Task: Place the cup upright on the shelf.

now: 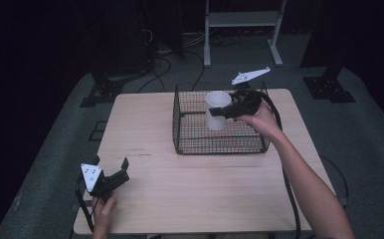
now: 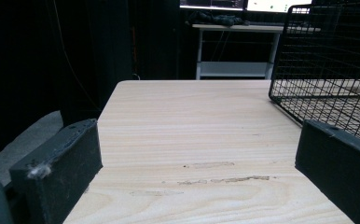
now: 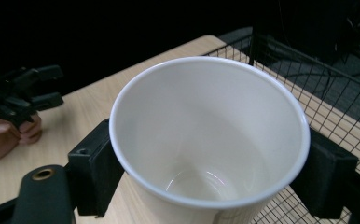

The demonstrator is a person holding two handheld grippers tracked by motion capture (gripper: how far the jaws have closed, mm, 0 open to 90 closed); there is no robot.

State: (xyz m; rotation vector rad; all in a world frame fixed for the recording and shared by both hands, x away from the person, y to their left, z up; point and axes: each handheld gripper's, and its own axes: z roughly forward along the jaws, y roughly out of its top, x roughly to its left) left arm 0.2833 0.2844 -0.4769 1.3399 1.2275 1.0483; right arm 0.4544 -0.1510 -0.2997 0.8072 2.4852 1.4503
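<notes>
Just a light wooden table (image 1: 190,194) sitting on grey floor (image 1: 369,144), with a white metal shelf frame (image 1: 242,20) on the floor beyond the table's far edge and some black stand bases (image 1: 329,89) off its far corners.

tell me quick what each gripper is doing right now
Left gripper: open, holding nothing, low over the wooden table.
Right gripper: shut on the white paper cup, held above the black wire basket.
</notes>
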